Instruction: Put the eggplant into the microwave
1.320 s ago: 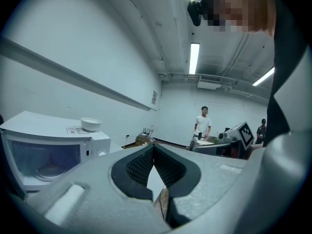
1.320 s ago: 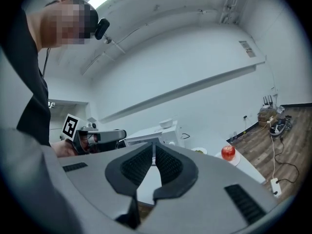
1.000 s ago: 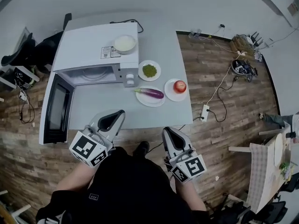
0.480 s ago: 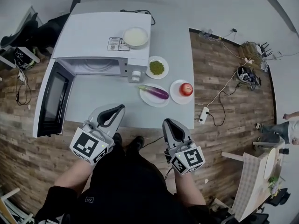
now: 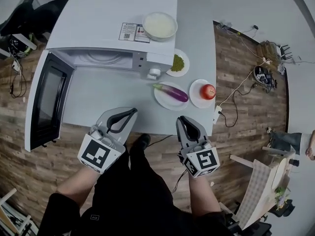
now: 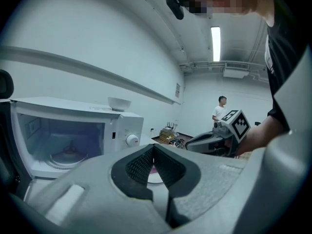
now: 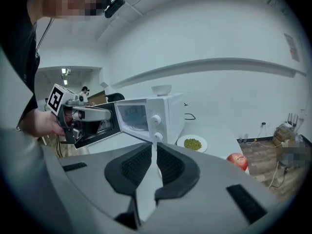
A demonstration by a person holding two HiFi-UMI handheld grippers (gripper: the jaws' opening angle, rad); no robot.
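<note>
By my reading the task has barely begun. The microwave (image 5: 110, 21) stands on the far left part of the tabletop (image 5: 113, 90) with its door (image 5: 47, 100) swung wide open. Its cavity (image 5: 101, 59) holds nothing but the turntable, so the way in is ready. The eggplant (image 5: 171, 92) is not yet picked up. It lies on a white plate (image 5: 160, 98) toward the tabletop's near right corner, just right of the microwave's front and beside an apple (image 5: 208, 91) on its own plate at the right edge. The whole of the handling is left: grasp it, carry it left, set it inside. Both grippers hang just off the near edge, apart from everything on the tabletop. The right gripper (image 5: 185, 121) is the closer of the two, a little right of the eggplant and nearer the person, and it points roughly toward it. Its jaws are opening: a thin slit shows between the pads, with nothing in it. The left gripper (image 5: 127, 115) sits off the near edge at about mid-table, with the open cavity ahead and to the left in its own view. Its jaws are closed tip to tip and empty. In the right gripper view the jaws cover the spot where the eggplant should be, so its position relative to the pads cannot be checked there.
</note>
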